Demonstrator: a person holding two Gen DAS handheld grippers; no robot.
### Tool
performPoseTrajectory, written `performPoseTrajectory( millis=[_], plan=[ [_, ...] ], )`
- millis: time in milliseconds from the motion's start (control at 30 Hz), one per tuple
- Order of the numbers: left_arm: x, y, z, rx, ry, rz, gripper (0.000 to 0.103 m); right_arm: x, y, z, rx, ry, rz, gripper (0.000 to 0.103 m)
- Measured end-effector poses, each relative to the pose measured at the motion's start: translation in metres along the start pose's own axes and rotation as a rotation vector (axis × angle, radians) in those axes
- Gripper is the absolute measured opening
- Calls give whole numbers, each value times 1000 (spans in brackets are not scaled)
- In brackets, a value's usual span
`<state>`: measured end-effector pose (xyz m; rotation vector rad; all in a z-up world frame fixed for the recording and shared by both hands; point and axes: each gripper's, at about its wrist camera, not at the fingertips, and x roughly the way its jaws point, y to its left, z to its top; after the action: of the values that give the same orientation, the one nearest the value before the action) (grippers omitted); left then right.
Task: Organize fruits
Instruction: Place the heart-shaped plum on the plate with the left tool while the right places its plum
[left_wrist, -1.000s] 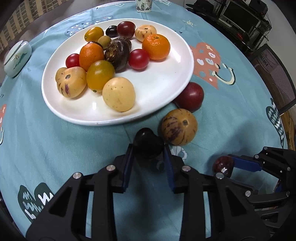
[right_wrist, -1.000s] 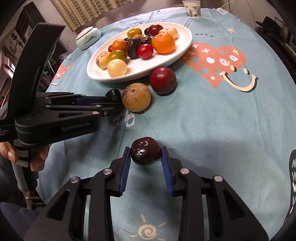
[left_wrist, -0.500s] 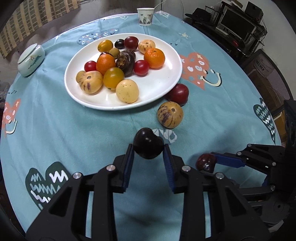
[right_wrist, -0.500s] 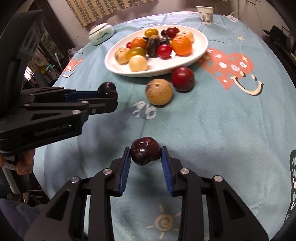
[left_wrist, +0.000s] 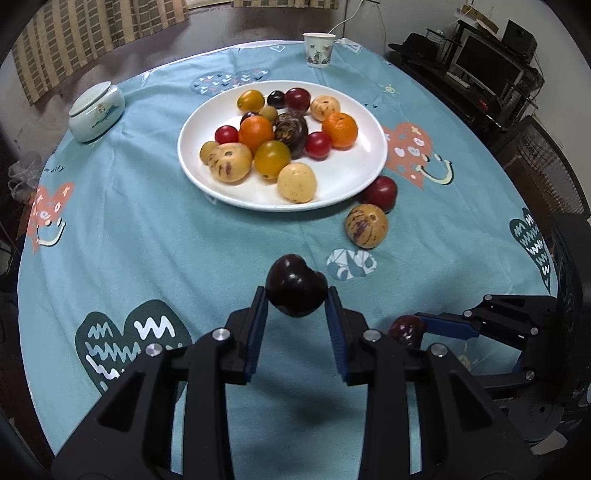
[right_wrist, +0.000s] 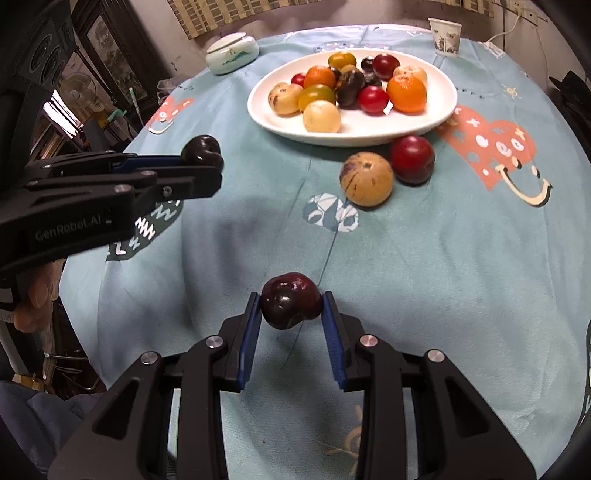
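The left gripper (left_wrist: 296, 295) was clamped on a dark plum (left_wrist: 295, 290), its blue pads pressed to both sides of the fruit, held above the tablecloth (left_wrist: 147, 229) and clear of it. The right gripper (right_wrist: 291, 301) had its jaws closed on a red plum (right_wrist: 290, 300), also lifted off the cloth. From the right wrist view the left gripper showed at the left edge with its plum at the fingertips, well short of the plate (right_wrist: 439, 110); part of a hand (right_wrist: 37, 295) showed below it.

The white plate sat at the far middle of the round table, loaded with two oranges, cherry tomatoes, yellow and speckled fruits and several dark ones. Two fruits lay on the cloth just beside the plate's near rim: a red fruit (left_wrist: 380, 192) touching or nearly touching the rim, and a striped melon (left_wrist: 366, 226) just in front of it, the two touching. A paper cup (left_wrist: 318, 50) stood at the far edge, and a lidded ceramic jar (left_wrist: 96, 110) sat to the far left, well apart from the plate
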<state>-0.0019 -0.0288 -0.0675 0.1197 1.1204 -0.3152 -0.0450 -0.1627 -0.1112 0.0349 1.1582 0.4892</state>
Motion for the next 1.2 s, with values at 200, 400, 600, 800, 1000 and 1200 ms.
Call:
performPoseTrajectory(
  millis=[200, 400, 600, 800, 1000, 1200],
  plan=[
    [-3, -4, 11, 14, -18, -7, 32, -2, -2, 3, -3, -10, 10, 34],
    [-13, -6, 30, 24, -57, 4, 33, -12, -5, 18, -7, -46, 20, 34],
    [-13, -4, 39, 22, -66, 26, 33, -17, -7, 31, -9, -66, 27, 34],
    [-9, -1, 42, 13, -56, 29, 33, -16, -5, 39, -20, -73, 33, 34],
    [-8, 0, 45, 12, -56, 33, 33, -19, -9, 45, -15, -89, 20, 34],
    [-10, 1, 52, 7, -67, 39, 33, -27, -12, 57, -17, -122, 10, 34]
  ],
)
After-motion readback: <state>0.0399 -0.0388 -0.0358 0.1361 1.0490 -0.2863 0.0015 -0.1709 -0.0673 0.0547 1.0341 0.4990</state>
